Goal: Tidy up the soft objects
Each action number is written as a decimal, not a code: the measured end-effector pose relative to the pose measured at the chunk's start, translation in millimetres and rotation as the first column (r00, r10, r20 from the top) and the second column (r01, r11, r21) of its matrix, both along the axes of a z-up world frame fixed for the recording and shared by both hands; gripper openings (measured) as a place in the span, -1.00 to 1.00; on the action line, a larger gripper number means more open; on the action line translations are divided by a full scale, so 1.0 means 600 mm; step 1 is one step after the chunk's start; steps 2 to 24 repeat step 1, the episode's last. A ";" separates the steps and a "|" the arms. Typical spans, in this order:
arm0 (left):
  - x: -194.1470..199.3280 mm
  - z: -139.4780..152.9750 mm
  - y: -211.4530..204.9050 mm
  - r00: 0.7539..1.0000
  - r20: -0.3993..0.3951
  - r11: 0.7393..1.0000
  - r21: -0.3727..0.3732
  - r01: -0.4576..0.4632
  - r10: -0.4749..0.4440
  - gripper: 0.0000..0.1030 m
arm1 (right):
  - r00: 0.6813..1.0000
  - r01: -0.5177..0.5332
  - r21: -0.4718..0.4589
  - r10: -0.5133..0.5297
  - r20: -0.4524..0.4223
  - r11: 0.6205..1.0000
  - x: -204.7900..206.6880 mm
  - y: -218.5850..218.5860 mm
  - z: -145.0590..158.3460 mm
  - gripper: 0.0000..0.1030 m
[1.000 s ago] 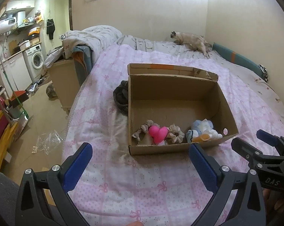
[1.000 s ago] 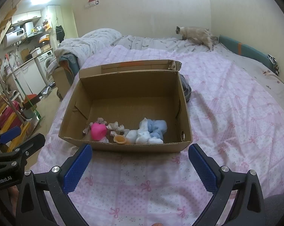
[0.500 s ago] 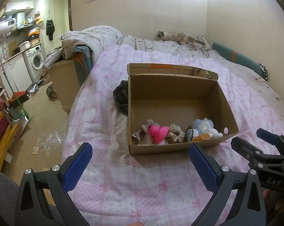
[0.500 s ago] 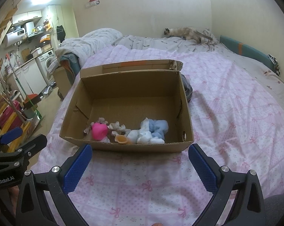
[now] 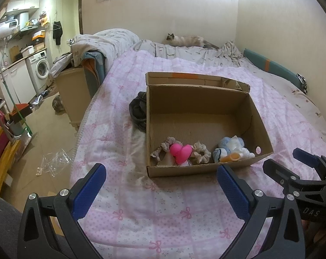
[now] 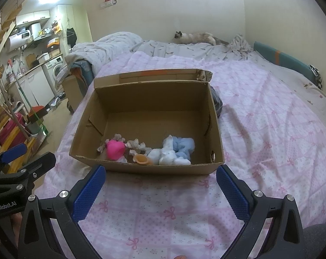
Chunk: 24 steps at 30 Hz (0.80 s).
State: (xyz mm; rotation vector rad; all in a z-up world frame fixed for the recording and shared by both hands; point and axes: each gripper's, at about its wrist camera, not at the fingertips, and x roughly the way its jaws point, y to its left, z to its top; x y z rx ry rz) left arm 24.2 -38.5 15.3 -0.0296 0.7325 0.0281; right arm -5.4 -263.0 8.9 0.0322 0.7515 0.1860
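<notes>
An open cardboard box (image 5: 203, 105) (image 6: 150, 99) stands on the pink bed. At its near wall lie a pink heart toy (image 5: 181, 152) (image 6: 115, 149), beige scrunchies (image 5: 199, 152) (image 6: 136, 144), a small orange piece (image 5: 231, 157) (image 6: 141, 158) and blue and white soft things (image 5: 233, 145) (image 6: 176, 151). My left gripper (image 5: 160, 185) is open and empty in front of the box. My right gripper (image 6: 160, 184) is open and empty in front of the box too. Each gripper shows at the edge of the other's view.
A dark cloth bundle (image 5: 138, 110) (image 6: 217, 104) lies against the box's far left corner. A cat (image 5: 186, 38) (image 6: 195, 37) lies on the grey bedding at the headboard. The bed's left edge (image 5: 81, 133) drops to a cluttered floor with a cabinet (image 5: 73, 95) and washing machine (image 5: 41, 70).
The cat has walked left along the head of the bed and lain down. Both grippers stay open and nearly still in front of the box.
</notes>
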 end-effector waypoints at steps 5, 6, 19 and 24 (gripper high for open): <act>0.001 0.001 0.000 1.000 -0.001 1.000 -0.003 0.001 -0.001 0.99 | 1.000 -0.002 -0.002 0.002 0.001 1.000 0.001 0.000 0.000 1.00; 0.001 0.001 0.000 1.000 -0.001 1.000 -0.003 0.001 -0.001 0.99 | 1.000 -0.002 -0.002 0.002 0.001 1.000 0.001 0.000 0.000 1.00; 0.001 0.001 0.000 1.000 -0.001 1.000 -0.003 0.001 -0.001 0.99 | 1.000 -0.002 -0.002 0.002 0.001 1.000 0.001 0.000 0.000 1.00; 0.001 0.001 0.000 1.000 -0.001 1.000 -0.003 0.001 -0.001 0.99 | 1.000 -0.002 -0.002 0.002 0.001 1.000 0.001 0.000 0.000 1.00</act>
